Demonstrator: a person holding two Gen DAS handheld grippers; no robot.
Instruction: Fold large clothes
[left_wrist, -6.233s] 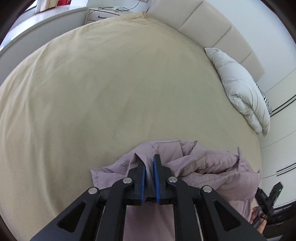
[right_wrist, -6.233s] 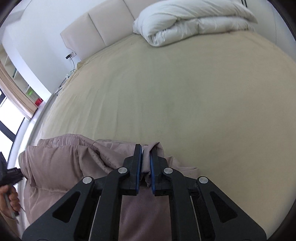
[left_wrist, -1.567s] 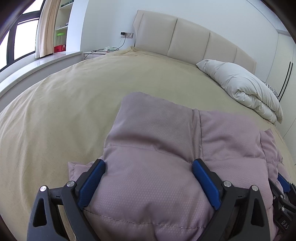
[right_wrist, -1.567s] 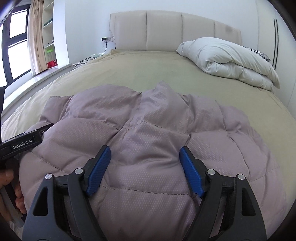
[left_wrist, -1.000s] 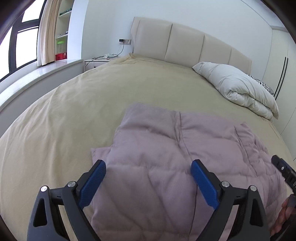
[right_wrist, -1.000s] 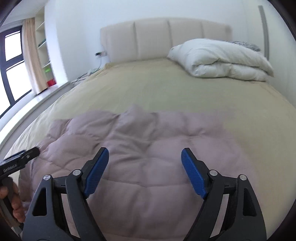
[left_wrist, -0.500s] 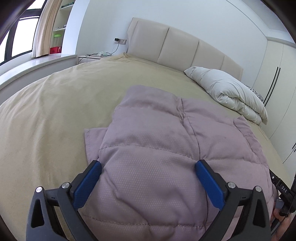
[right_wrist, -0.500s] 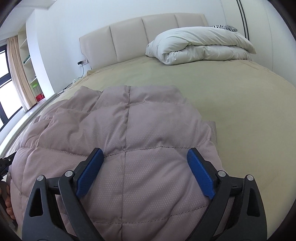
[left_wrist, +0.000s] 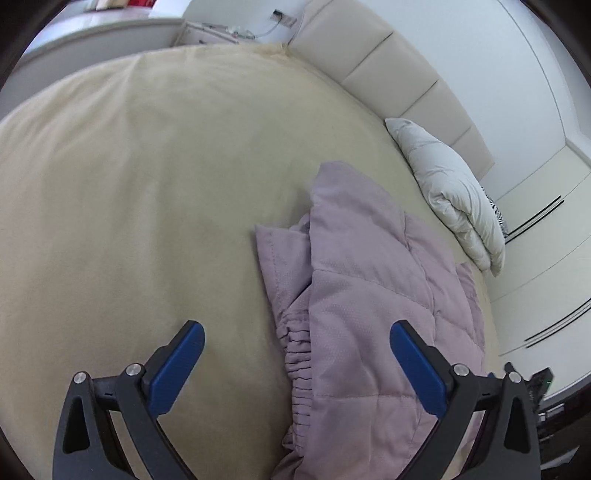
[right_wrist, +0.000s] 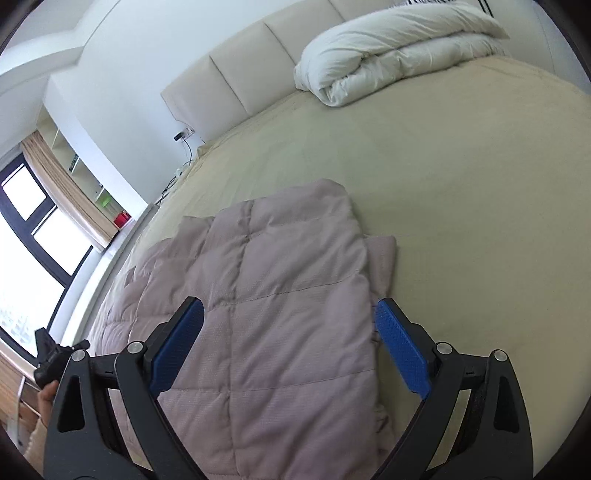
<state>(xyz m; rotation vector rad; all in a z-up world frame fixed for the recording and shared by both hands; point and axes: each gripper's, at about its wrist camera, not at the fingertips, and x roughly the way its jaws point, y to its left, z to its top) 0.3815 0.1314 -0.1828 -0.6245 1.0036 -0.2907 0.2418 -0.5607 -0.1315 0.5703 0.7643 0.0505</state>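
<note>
A mauve quilted down jacket lies folded on the beige bed; it also shows in the right wrist view. A sleeve cuff with elastic gathers sticks out at its left edge. My left gripper is open and empty, raised above the jacket's left edge. My right gripper is open and empty, above the jacket's right part, its right fingertip near the jacket's right edge.
A folded white duvet lies at the head of the bed, also in the left wrist view. A padded headboard, a window with curtains at left, and a nightstand.
Both grippers let go of the jacket earlier and have lifted and pulled apart. The left now looks over its left edge, the right over its right edge. The jacket lies still.
</note>
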